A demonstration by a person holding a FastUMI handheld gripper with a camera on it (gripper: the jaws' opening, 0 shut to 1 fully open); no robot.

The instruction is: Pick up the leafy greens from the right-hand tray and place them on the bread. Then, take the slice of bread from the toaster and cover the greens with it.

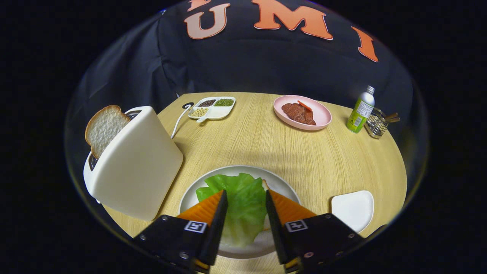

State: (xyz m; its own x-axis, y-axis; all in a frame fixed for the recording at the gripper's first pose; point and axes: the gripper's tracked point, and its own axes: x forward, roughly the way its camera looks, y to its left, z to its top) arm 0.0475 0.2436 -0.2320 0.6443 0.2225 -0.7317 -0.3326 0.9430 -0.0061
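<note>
Greens: one leaf lies on the white plate, between the two fingers and running a little ahead of them; its near end passes out of sight behind the gripper body.
Bread under greens: mostly hidden; a pale crust edge peeks out beside the leaf near the right finger, and a lighter patch shows below the leaf.
Plate: its near rim is cut off by the gripper body, and the fingers cover part of each side.
Gripper: fingers stand apart with the leaf in the gap; the fingers do not press on it, and whether they touch the leaf's edges is hard to tell.
Pose: the gripper points forward over the plate, looking down at a slant across the table; fingers level with each other.
Toaster: stands left of the plate, leaning in the fisheye view; its far side is hidden.
Toast: a slice sticks up out of the toaster slot, lower part hidden inside.
Right tray: white, just right of the plate, near edge cut off by the gripper.
Far table: a divided dish with beans and seeds, a pink plate with red meat, a green bottle, a wire holder whose contents are too small to tell.
</note>
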